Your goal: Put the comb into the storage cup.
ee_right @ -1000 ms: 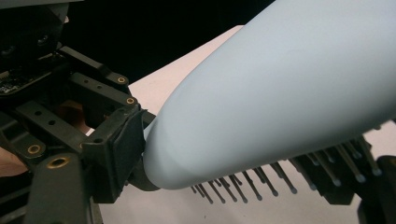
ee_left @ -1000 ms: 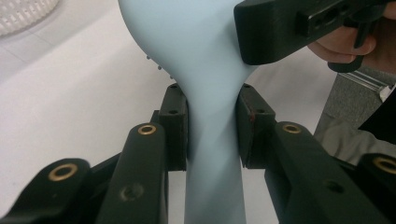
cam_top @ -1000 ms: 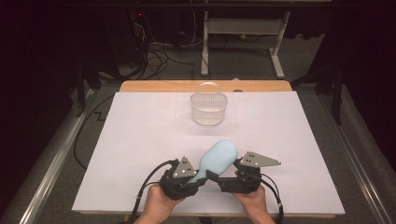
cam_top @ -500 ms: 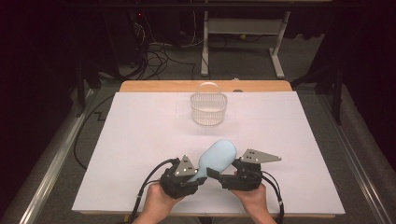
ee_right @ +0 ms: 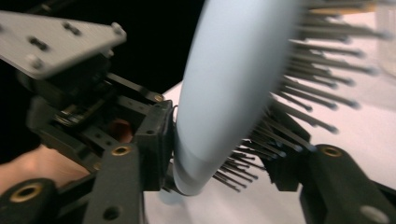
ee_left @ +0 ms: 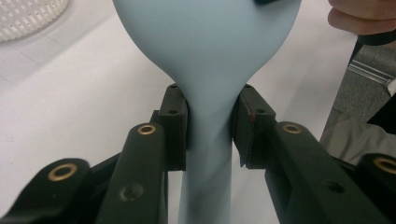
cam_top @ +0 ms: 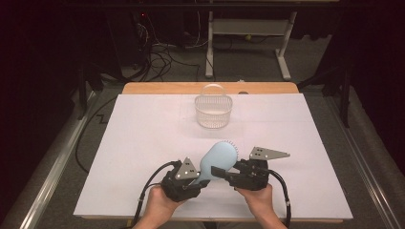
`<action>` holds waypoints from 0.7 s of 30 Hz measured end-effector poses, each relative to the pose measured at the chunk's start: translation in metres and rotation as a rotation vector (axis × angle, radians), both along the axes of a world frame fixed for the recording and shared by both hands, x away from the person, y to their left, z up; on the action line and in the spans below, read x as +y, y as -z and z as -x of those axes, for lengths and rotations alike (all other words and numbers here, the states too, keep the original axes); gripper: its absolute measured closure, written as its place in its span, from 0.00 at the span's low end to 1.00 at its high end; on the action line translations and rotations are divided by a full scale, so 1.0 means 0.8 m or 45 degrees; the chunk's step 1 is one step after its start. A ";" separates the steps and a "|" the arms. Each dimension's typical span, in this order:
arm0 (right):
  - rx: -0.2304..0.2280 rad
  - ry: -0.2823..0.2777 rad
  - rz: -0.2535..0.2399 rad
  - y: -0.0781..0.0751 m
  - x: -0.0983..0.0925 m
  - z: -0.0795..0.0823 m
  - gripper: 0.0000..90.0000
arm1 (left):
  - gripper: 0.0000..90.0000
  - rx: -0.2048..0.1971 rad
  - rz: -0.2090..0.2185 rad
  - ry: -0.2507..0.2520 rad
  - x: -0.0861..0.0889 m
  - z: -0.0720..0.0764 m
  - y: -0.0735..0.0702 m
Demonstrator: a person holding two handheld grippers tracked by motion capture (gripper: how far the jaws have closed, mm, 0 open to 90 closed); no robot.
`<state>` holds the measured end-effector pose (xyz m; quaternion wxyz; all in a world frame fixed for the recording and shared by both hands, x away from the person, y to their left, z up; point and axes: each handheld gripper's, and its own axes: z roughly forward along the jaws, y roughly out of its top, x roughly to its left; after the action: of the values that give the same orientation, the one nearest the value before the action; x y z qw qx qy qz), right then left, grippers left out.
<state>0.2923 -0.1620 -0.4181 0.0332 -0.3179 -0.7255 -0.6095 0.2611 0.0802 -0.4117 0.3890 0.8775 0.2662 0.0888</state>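
Both claws grip one pale blue plastic paddle hairbrush [cam_top: 217, 160], raised just above the white table sheet [cam_top: 143, 143] near its front edge: the left gripper [ee_left: 210, 126] pinches the neck of the handle, while the right gripper [ee_right: 224, 154], jaws just having closed, clamps the head, one pad on the smooth back and the other in the bristles. Risk: springy bristles give poor purchase, so the head may slip or twist if the hands pull unevenly. Count: one hairbrush, two grippers, one clear ribbed plastic basket [cam_top: 213, 112] well beyond.
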 end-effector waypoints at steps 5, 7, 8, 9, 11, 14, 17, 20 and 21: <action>-0.013 -0.034 0.015 -0.010 0.002 0.004 0.62 | 0.75 -0.011 0.023 0.018 0.002 0.001 -0.001; -0.007 -0.038 0.015 -0.011 0.003 0.004 0.63 | 0.75 -0.013 0.021 0.016 0.002 0.001 -0.001; -0.004 -0.041 0.014 -0.011 0.003 0.003 0.63 | 0.75 -0.014 0.022 0.017 0.002 0.001 -0.001; -0.001 -0.045 0.014 -0.011 0.003 0.003 0.63 | 0.75 -0.015 0.024 0.017 0.002 0.001 -0.001; 0.002 -0.049 0.013 -0.012 0.002 0.002 0.64 | 0.74 -0.022 0.027 0.016 0.002 0.002 -0.001; -0.007 -0.051 0.022 -0.015 0.001 0.004 0.64 | 0.74 -0.027 0.040 0.021 0.002 0.003 -0.002; -0.025 -0.052 0.030 -0.019 0.001 0.005 0.64 | 0.74 -0.025 0.055 0.026 0.003 0.002 -0.002; -0.019 -0.051 0.030 -0.019 0.001 0.005 0.64 | 0.74 -0.017 0.060 0.026 0.004 0.001 -0.002; -0.016 -0.051 0.030 -0.019 0.001 0.005 0.64 | 0.74 -0.015 0.061 0.026 0.004 0.002 -0.003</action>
<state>0.2885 -0.1616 -0.4031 0.0373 -0.2998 -0.7391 -0.6021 0.2598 0.0832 -0.4096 0.4123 0.8700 0.2572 0.0836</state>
